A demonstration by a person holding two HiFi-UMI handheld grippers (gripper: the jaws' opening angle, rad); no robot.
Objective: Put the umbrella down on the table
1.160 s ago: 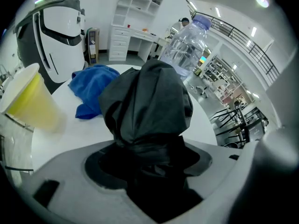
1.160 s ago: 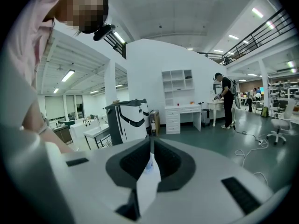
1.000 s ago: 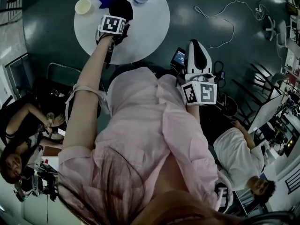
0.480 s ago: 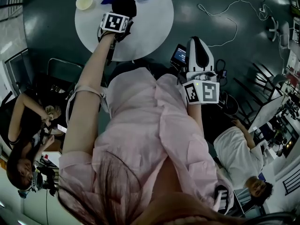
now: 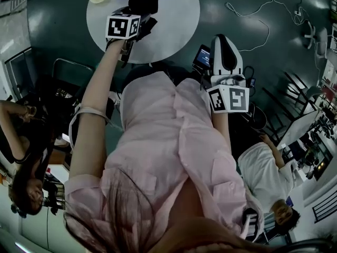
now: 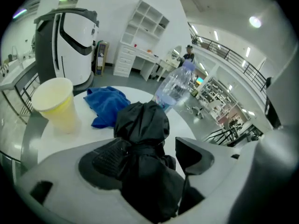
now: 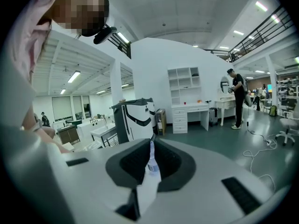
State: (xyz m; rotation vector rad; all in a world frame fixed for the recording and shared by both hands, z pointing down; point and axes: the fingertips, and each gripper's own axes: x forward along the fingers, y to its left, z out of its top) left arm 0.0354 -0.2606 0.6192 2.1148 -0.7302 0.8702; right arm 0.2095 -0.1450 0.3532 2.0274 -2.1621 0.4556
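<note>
We're mid-release, we reckon; left gripper [image 6: 149,157] has just been opening wide round the black bundled fabric umbrella [image 6: 142,125]; right gripper [image 7: 150,155] sits closed, empty; next we back off without snagging it.

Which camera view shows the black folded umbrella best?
The left gripper view: the black folded umbrella fills the foreground, folds and strap clear. The head view shows only its dark top; the right gripper view shows none of it.
</note>
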